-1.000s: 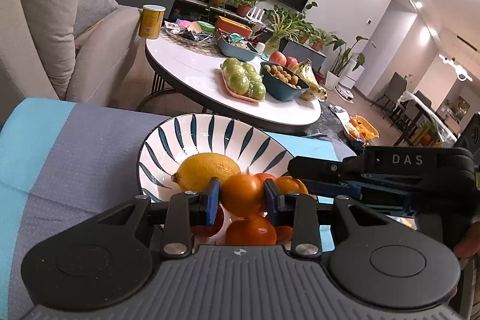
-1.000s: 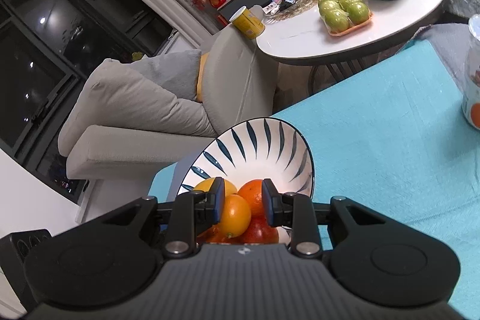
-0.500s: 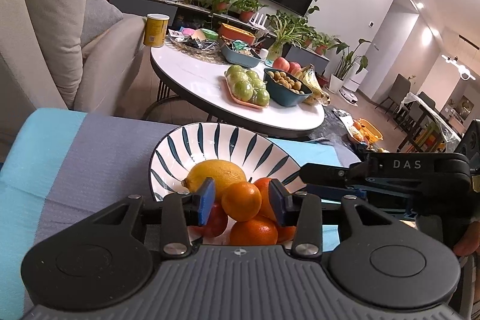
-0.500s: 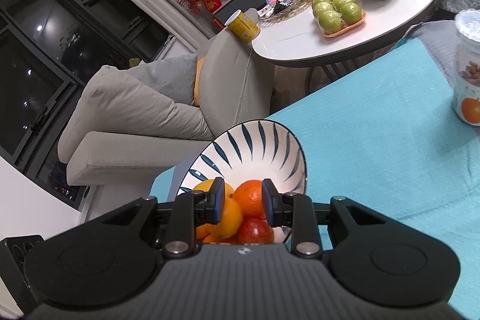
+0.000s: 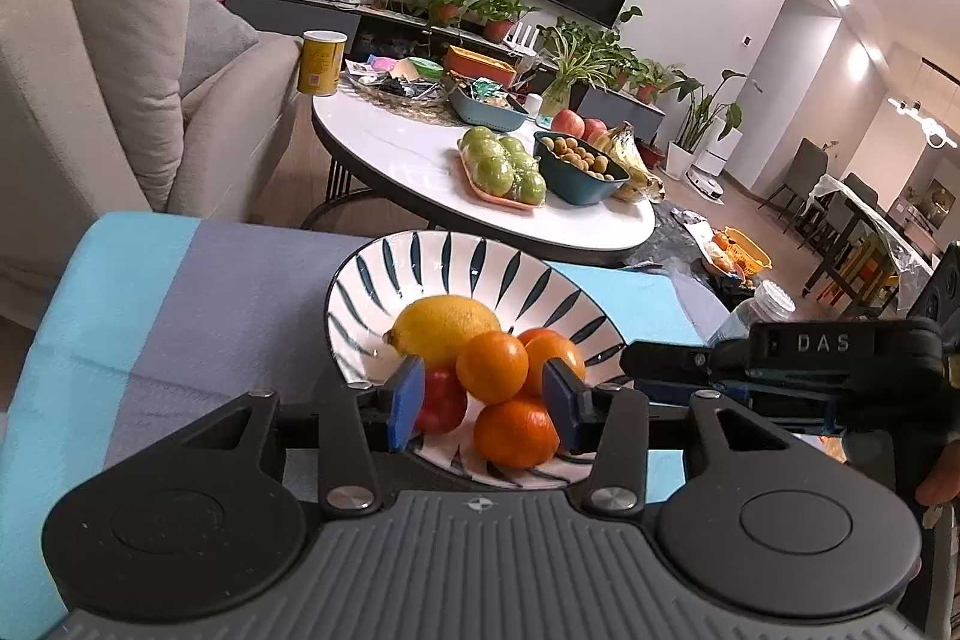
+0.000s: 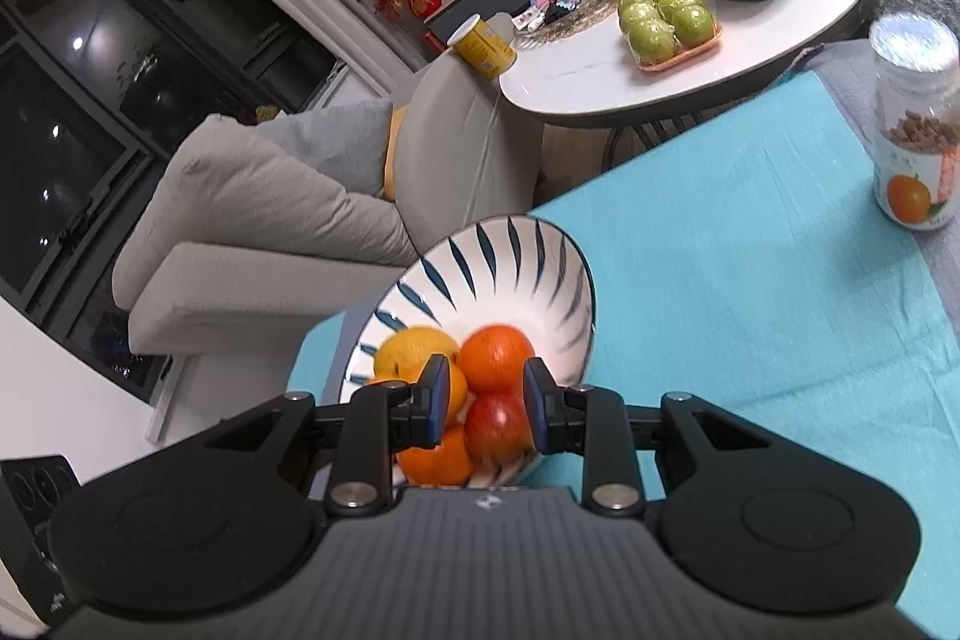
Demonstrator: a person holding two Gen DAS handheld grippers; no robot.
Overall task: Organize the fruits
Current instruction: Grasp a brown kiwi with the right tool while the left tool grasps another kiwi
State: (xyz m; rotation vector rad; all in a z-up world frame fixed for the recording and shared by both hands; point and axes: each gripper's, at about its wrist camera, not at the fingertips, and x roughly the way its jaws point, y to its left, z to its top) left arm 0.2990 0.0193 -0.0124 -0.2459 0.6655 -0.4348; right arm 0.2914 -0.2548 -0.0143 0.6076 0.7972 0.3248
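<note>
A white bowl with dark blue stripes [image 5: 456, 235] stands on a teal and grey cloth. It holds a lemon [image 5: 447, 325], a red apple [image 5: 441, 403] and several oranges. The top orange [image 5: 492, 367] rests on the pile. My left gripper [image 5: 486, 400] hovers at the bowl's near rim. Its jaws are opening, and the blue pads stand clear of that orange on both sides. My right gripper [image 6: 487, 400] is shut and empty just above the fruit, with the apple [image 6: 498, 430] and an orange [image 6: 495, 355] behind it. From the left wrist, its fingers [image 5: 630, 358] reach in at the bowl's right rim.
A clear jar with an orange label [image 6: 915, 124] stands on the cloth to the right. Beyond the bowl, a round white table [image 5: 408, 142] carries green apples [image 5: 504, 163], a dark bowl of small fruits and bananas. A grey sofa [image 5: 90, 40] fills the left.
The left jaws have widened and let go of the orange, which now lies on the pile. The left gripper has drawn back slightly. The right gripper stays shut.
</note>
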